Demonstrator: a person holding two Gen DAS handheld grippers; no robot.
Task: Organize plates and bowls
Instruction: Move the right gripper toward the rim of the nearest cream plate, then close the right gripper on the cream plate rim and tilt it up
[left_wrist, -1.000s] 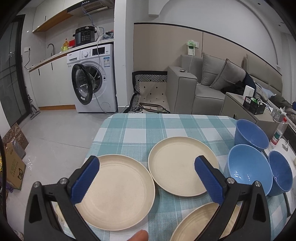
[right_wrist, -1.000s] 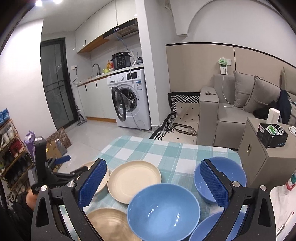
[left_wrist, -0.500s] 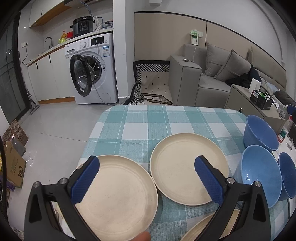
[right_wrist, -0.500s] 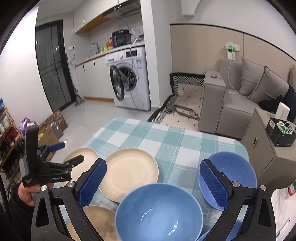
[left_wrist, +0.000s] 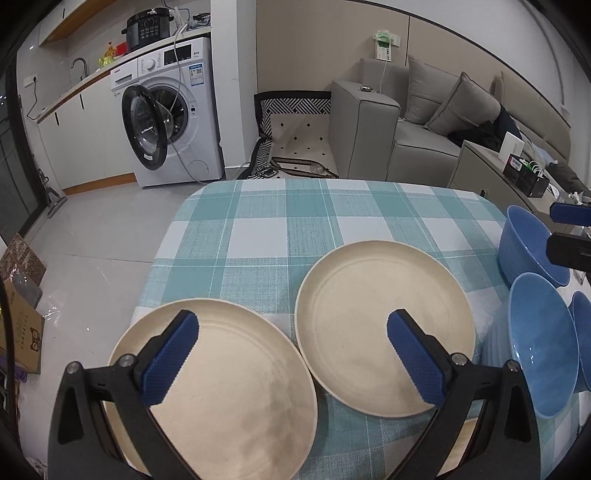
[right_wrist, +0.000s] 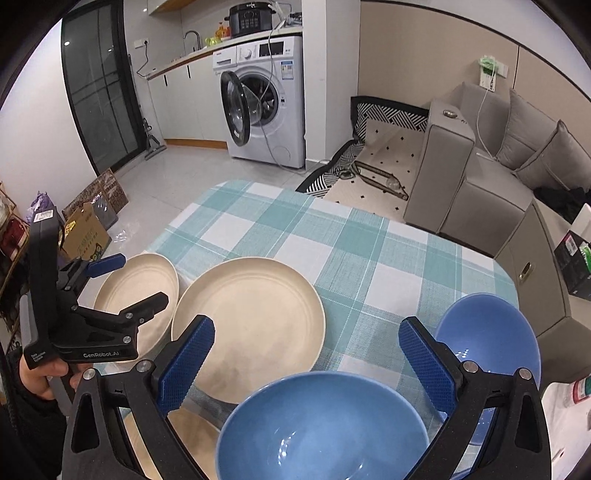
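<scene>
On the teal checked tablecloth lie three cream plates. My left gripper is open just above the table, with the left plate under one finger and the middle plate under the other. The third plate lies nearest me, partly hidden. Three blue bowls stand at the right. My right gripper hangs open above the near bowl, with the far bowl beyond its right finger. Neither gripper holds anything. In the right wrist view a hand holds the left gripper.
A washing machine with its door open stands beyond the table, beside a grey sofa. A low cabinet is close to the table's right edge. Cardboard boxes sit on the floor at the left.
Both grippers have moved forward and lower over the table, so the plates and bowls look larger. Both stay open, and no plate or bowl has moved.
</scene>
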